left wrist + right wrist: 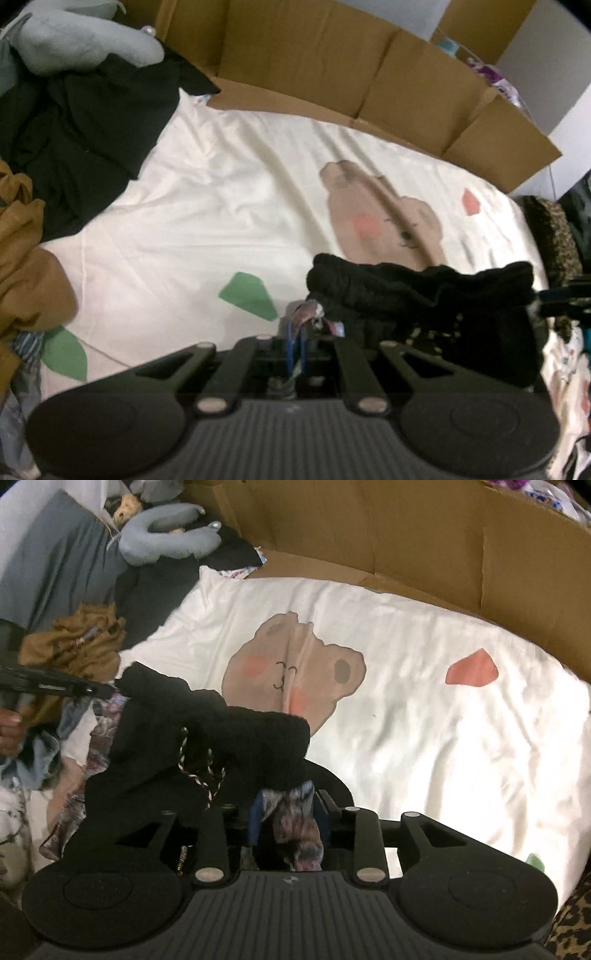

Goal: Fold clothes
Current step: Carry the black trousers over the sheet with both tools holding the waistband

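Note:
A garment with a black knit waistband [417,286] and patterned purple-blue fabric hangs stretched between my two grippers above the white bed sheet [207,206]. My left gripper [295,332] is shut on one corner of it. My right gripper [288,812] is shut on the other corner, with patterned cloth bunched between its fingers. In the right wrist view the waistband [221,731] runs left to the left gripper's tip [92,690]. A braided drawstring [201,775] dangles from the waistband. The right gripper shows at the right edge of the left wrist view [565,291].
A pile of clothes lies at the left: black [88,122], mustard brown [26,266] and a grey plush [81,37]. Cardboard box walls [332,62] line the far side of the bed. The sheet has a bear print [291,672]. A leopard-print cloth [554,236] lies at the right edge.

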Tool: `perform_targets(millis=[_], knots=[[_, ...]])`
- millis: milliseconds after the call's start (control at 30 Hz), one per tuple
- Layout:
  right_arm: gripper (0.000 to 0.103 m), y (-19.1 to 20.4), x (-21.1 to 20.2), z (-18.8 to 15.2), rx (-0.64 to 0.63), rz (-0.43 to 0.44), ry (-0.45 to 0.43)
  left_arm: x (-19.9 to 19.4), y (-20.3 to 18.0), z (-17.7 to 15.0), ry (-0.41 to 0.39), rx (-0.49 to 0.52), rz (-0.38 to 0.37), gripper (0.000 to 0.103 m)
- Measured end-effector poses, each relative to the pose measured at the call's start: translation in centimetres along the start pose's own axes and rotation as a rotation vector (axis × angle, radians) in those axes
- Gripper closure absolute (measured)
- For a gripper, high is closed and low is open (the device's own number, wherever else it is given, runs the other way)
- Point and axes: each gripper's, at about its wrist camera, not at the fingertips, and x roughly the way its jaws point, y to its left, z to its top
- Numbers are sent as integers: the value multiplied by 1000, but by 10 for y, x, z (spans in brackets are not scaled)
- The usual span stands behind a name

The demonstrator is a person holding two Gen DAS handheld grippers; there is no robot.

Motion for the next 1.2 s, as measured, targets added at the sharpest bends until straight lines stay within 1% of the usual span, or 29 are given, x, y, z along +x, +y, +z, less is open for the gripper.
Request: perform_targets(millis=[67,233,367,467,567,633,667,800,900,1000,1200], knots=[[64,-9,-3,-4,14,3,-21,6,6,0,-3,3,0,98],[64,-35,-3,-13,54,-29,-93,13,12,-8,-29,15,-6,95],[64,-56,13,-19,107,-65,-123,11,16,-15,-53,-10,-13,92],[64,-63,28,-21,135,-65,-137,11,15,-18,-55,-13,-10,88],[64,-61,33,-19,159,-38,-149,7,16,-20,-56,-29,3,85],[64,-57,33,-19,170,-15,-160,2,17,-21,-69,-53,2,79],[64,-57,33,-20,178,-6,-162,0,18,-21,-78,-61,1,78],[64,-58,39,-22,194,-11,-151,1,22,-19,-101,-76,-9,70],[64,-55,44,-23,205,-10,-141,11,29,-15,-100,-101,14,70],[64,-46,45,-23,183,-5,-133,15,35,-11,-108,-122,15,70],[64,-26,35,-22,113,22,-143,13,40,-7,-106,-111,14,70]])
